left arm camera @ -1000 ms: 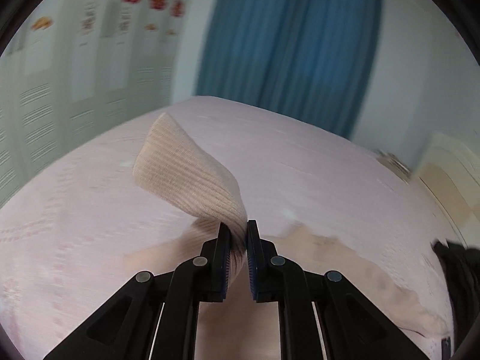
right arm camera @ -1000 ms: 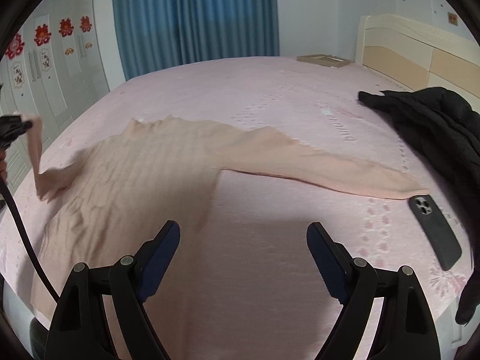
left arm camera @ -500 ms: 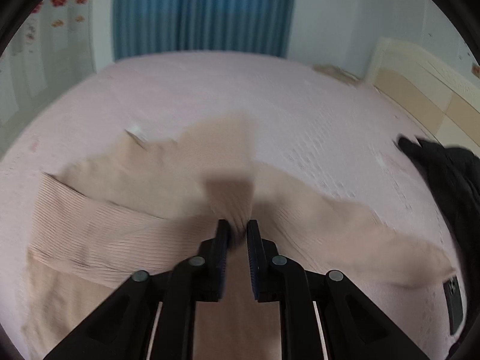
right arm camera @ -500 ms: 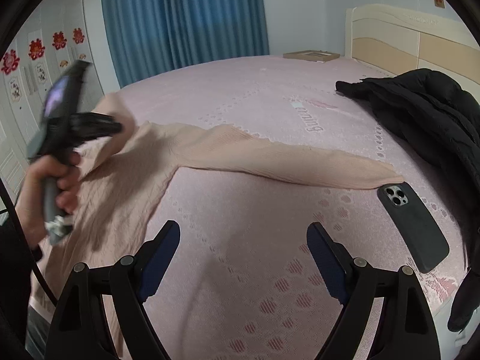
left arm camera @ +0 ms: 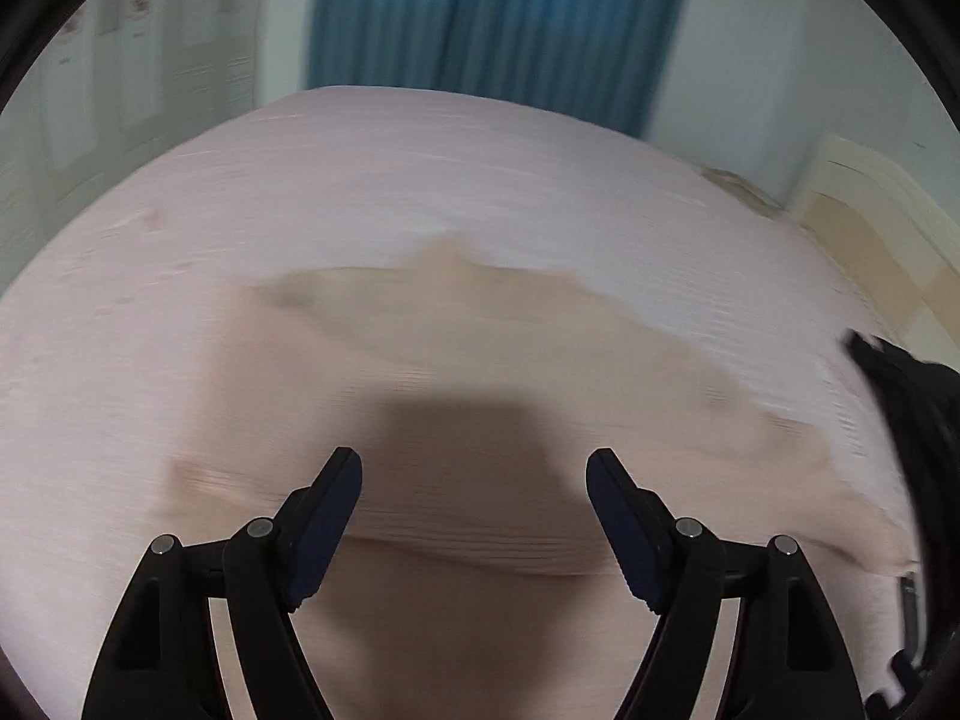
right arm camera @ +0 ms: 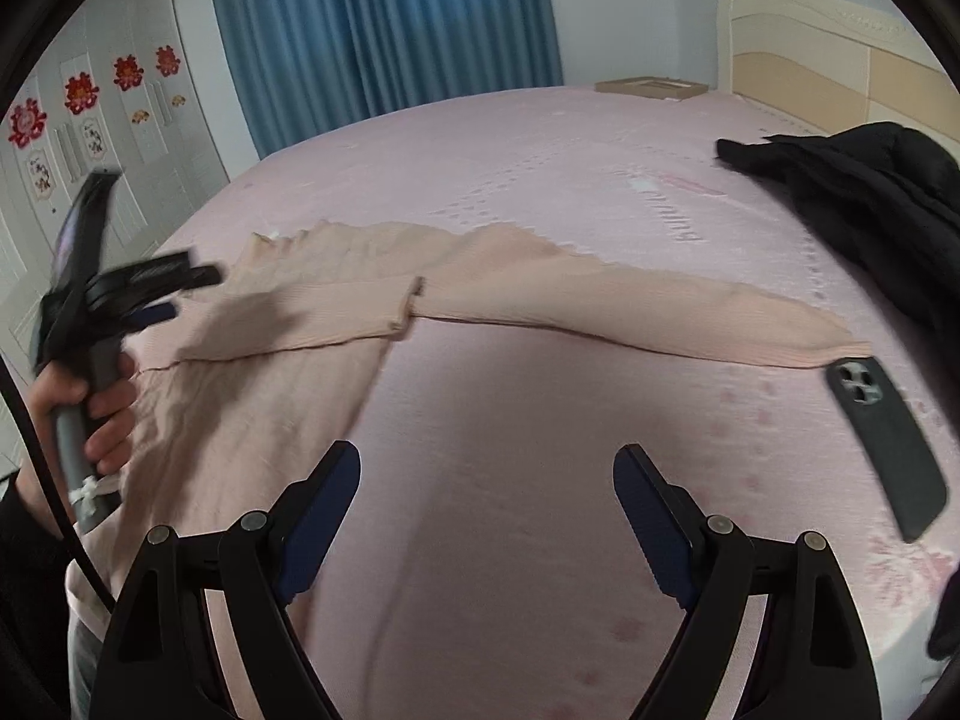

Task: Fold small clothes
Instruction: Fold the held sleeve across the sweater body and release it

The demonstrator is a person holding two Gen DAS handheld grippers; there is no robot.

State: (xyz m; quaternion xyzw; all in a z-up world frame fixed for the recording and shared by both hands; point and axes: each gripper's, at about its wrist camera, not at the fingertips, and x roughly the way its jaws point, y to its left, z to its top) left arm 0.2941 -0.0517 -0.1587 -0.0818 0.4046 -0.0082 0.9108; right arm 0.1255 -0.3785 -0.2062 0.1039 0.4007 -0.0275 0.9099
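A peach ribbed sweater [right arm camera: 288,360] lies flat on the pink bed [right arm camera: 540,192]. Its left sleeve [right arm camera: 324,318] is folded across the chest, cuff near the middle. Its right sleeve [right arm camera: 660,312] stretches out to the right. In the left wrist view the sweater [left arm camera: 480,360] is blurred below the open, empty left gripper [left arm camera: 474,468]. The left gripper also shows in the right wrist view [right arm camera: 174,294], held over the sweater's left side. My right gripper [right arm camera: 486,462] is open and empty above bare bedspread, right of the sweater body.
A black phone [right arm camera: 888,438] lies by the right sleeve's cuff. A black jacket [right arm camera: 870,210] is heaped at the right of the bed. A flat cardboard box [right arm camera: 651,87] sits at the far edge. Headboard at right, blue curtain behind.
The left gripper carried the left sleeve across the sweater, opened and let it go; the sleeve now lies folded over the chest. The right gripper stayed open and shifted slightly.
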